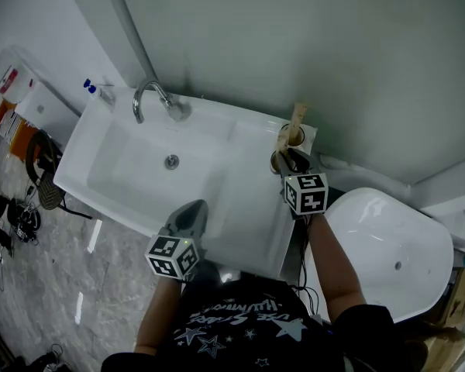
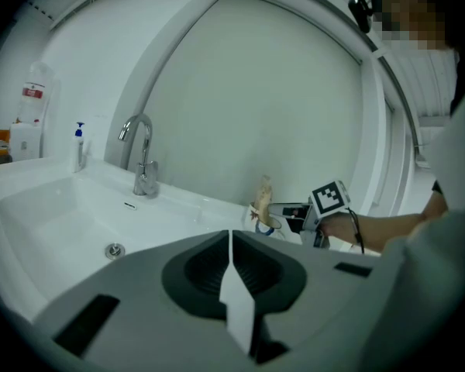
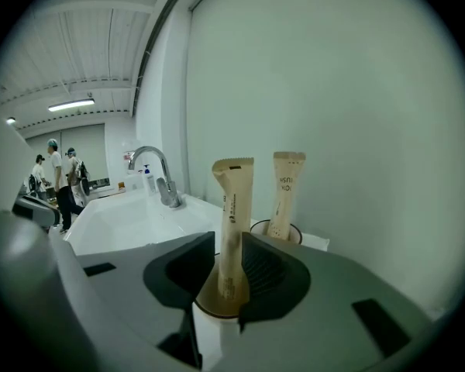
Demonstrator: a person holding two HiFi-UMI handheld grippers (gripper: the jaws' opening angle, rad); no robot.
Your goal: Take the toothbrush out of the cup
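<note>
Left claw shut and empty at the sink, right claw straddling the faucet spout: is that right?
Not quite. The right claw straddles a wrapped toothbrush standing in a cup, not the faucet; the right gripper view shows it. The left claw is shut and empty at the sink.

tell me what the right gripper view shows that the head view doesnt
Only the right gripper view: the right gripper's jaws apart, either side of a wrapped toothbrush standing in a cup; people far off. Only the head view: the person's star-printed shirt, a white tub, the floor. Both: faucet, sink, a second wrapped toothbrush.
</note>
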